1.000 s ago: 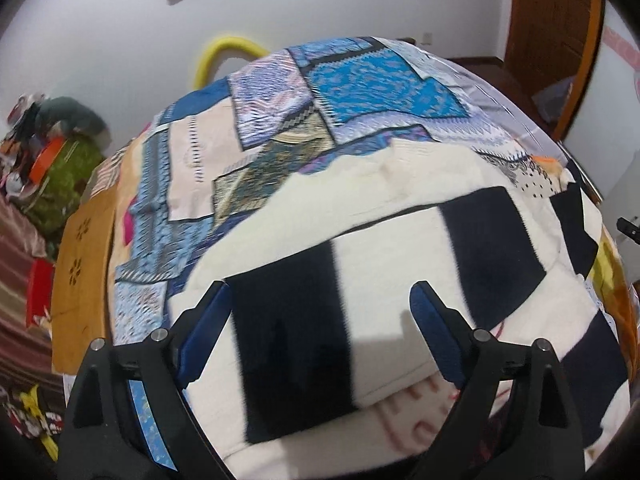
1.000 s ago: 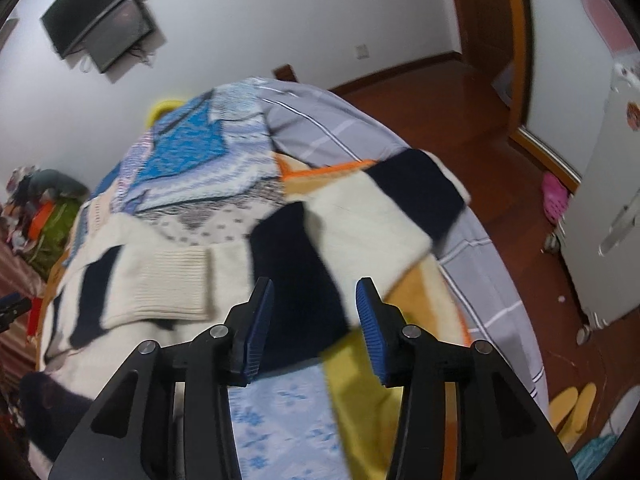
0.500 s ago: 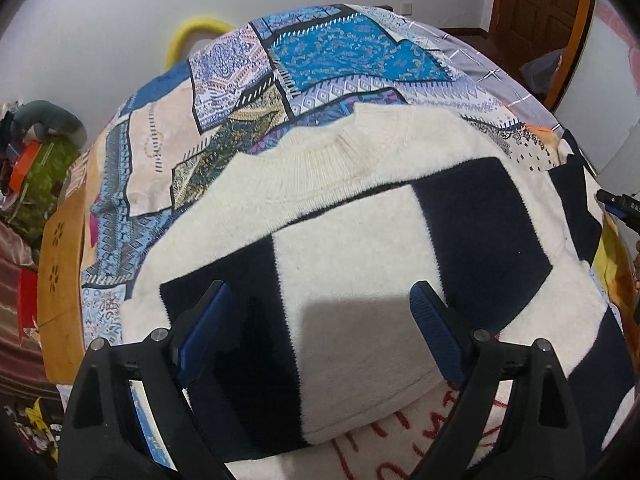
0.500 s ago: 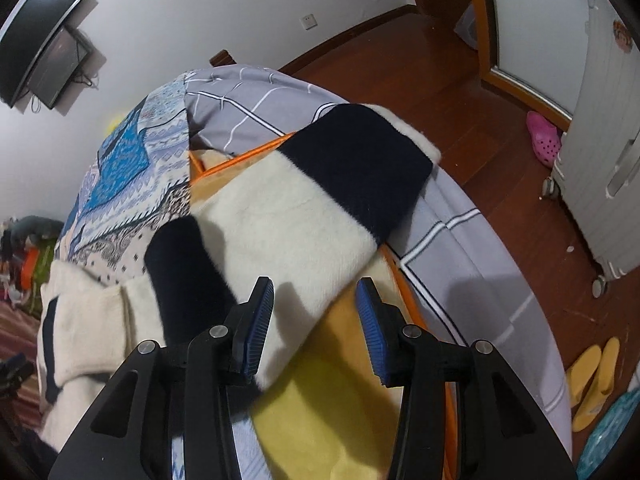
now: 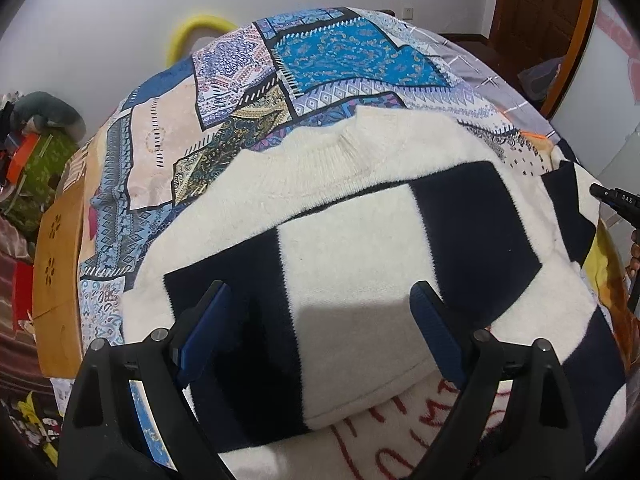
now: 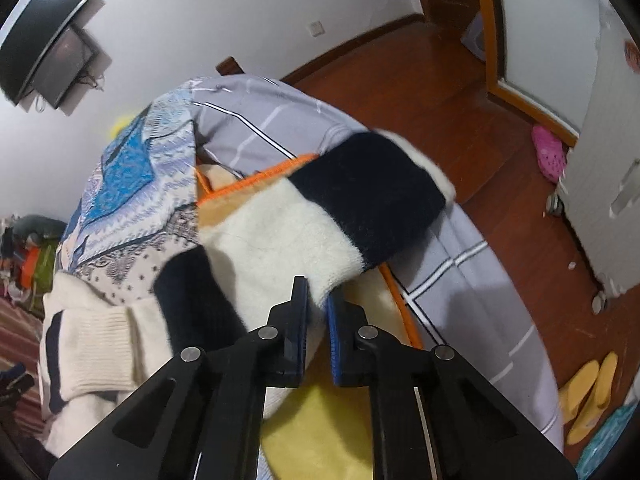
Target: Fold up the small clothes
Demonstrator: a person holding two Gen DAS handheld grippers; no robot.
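A cream sweater with navy blocks (image 5: 352,248) lies on the patchwork bedspread (image 5: 248,92), collar away from me. My left gripper (image 5: 320,324) is open and empty, hovering over the folded-over part of the sweater's body. In the right wrist view the sweater's right sleeve (image 6: 320,216) stretches out toward the bed's edge. My right gripper (image 6: 318,304) is shut on the sleeve's near edge, cream fabric pinched between the blue pads. The sleeve's cuff end (image 6: 424,160) is blurred.
A grey striped sheet (image 6: 472,280) drapes off the bed's right side above a wooden floor (image 6: 460,92). Yellow slippers (image 6: 588,396) and a pink shoe (image 6: 550,156) lie on the floor. A white appliance (image 6: 608,184) stands at the right. Clutter (image 5: 36,160) sits left of the bed.
My right gripper has closed from open onto the sleeve's edge. The left gripper stayed open and shifted only slightly over the sweater's body.
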